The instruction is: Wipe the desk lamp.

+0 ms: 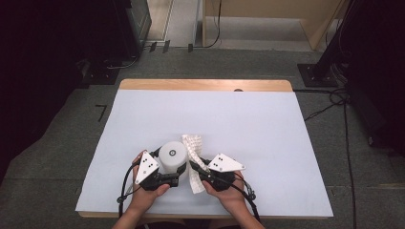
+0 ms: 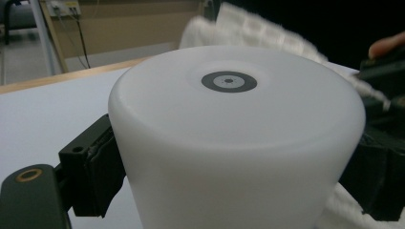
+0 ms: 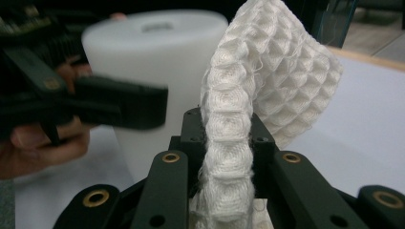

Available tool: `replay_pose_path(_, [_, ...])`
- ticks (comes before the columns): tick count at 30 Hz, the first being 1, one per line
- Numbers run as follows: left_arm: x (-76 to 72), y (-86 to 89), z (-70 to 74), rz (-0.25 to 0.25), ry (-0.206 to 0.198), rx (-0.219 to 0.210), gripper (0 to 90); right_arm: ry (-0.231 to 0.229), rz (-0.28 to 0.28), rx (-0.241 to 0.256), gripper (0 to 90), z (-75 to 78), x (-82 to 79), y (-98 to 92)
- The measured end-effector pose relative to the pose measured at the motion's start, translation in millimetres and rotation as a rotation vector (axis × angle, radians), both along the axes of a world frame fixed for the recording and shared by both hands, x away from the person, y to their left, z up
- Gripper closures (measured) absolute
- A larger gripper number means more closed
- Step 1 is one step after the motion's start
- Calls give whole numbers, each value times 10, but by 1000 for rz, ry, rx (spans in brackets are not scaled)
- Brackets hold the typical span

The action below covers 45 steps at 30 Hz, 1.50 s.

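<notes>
A white-covered wooden table (image 1: pixel 143 119) bears a white cylinder (image 1: pixel 172 156) and waffle cloth (image 1: pixel 194 145).

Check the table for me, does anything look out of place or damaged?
Nothing stands out. The left gripper clamps the upright white cylinder, and the right gripper pinches the white waffle cloth beside it; neither looks damaged.
</notes>
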State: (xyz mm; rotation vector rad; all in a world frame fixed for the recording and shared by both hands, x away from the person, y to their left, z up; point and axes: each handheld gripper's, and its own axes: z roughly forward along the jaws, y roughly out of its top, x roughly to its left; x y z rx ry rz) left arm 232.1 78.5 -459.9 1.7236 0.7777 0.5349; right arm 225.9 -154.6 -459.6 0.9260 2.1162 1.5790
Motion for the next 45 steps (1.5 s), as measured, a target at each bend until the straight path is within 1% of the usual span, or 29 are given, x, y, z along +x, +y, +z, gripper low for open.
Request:
replay_pose_path(1, [2, -6, -8, -2, -4, 3, 87, -16, -3, 5, 753, 30, -5, -16])
replay_pose_path(3, [9, -19, -29, 2, -15, 18, 87, -21, -7, 3, 753, 42, 9, -41])
replay_pose_path(5, [41, -6, -83, 20, -12, 36, 86, -5, -37, -2, 753, -1, 44, -81])
replay_pose_path(7, [54, -1, -113, 27, -12, 46, 86, 6, -47, -1, 753, -19, 54, -95])
replay_pose_path(9, [54, 18, -127, 19, -20, 36, 86, 17, -72, 0, 753, -51, 75, -122])
replay_pose_path(11, [45, 17, -130, 15, -28, 49, 85, 15, -84, -3, 753, -60, 86, -142])
replay_pose_path(12, [35, 9, -138, 27, -36, 43, 84, 18, -86, -1, 753, -61, 87, -150])
replay_pose_path(13, [13, -4, -141, 60, -47, 43, 76, 14, -90, -1, 753, -62, 92, -158])
replay_pose_path(14, [-30, -39, -134, 120, -53, 43, 22, 14, -98, -2, 752, -67, 101, -173])
replay_pose_path(15, [-30, -39, -134, 120, -53, 43, 13, 14, -98, -2, 752, -67, 101, -173])
replay_pose_path(16, [-63, -77, -132, 162, -60, 50, 12, 16, -106, -3, 750, -79, 110, -188])
replay_pose_path(17, [-101, -153, -133, 204, -68, 77, 12, 17, -110, -4, 749, -86, 114, -191])
replay_pose_path(18, [-115, -189, -133, 223, -64, 98, 12, 19, -112, -5, 748, -95, 120, -195])
replay_pose_path(19, [-115, -189, -133, 223, -64, 98, 12, 19, -112, -5, 748, -95, 120, -195])
replay_pose_path(22, [-120, -272, -137, 284, -49, 124, 33, 47, -116, -8, 746, -145, 124, -162])
replay_pose_path(23, [-112, -279, -137, 286, -38, 122, 33, 47, -116, -8, 746, -145, 124, -162])
replay_pose_path(24, [-114, -271, -128, 273, -29, 106, 75, 54, -101, -22, 745, -172, 117, -121])
replay_pose_path(26, [-106, -229, -108, 236, -20, 82, 83, 69, -75, -37, 744, -195, 109, -69])
replay_pose_path(28, [-94, -204, -95, 224, -14, 75, 85, 74, -61, -43, 744, -209, 103, -41])
replay_pose_path(29, [-78, -167, -76, 217, -8, 52, 86, 81, -51, -51, 744, -223, 93, -15])
replay_pose_path(30, [-54, -97, -35, 183, -6, 15, 86, 88, -30, -68, 744, -251, 75, 44])
replay_pose_path(31, [-54, -97, -35, 183, -6, 15, 86, 88, -30, -68, 744, -251, 75, 44])
replay_pose_path(32, [-51, -40, 10, 153, -25, -7, 87, 81, -21, -79, 744, -255, 58, 82])
replay_pose_path(34, [-50, -22, 23, 139, -39, -1, 87, 79, -20, -78, 745, -249, 48, 98])
replay_pose_path(38, [-29, -11, 14, 70, -25, -13, 87, 40, -23, -48, 745, -157, 20, 78])
replay_pose_path(39, [-31, -28, 0, 50, -20, -3, 87, 23, -25, -32, 745, -114, 7, 55])
replay_pose_path(42, [-47, -76, -18, 25, -26, 20, 87, -54, -41, 21, 745, 72, -51, -23])
replay_pose_path(44, [-60, -85, -3, 17, -32, 14, 87, -66, -41, 24, 745, 92, -53, -36])
replay_pose_path(45, [-63, -80, 11, 13, -39, 15, 87, -46, -37, 19, 745, 72, -42, -39])
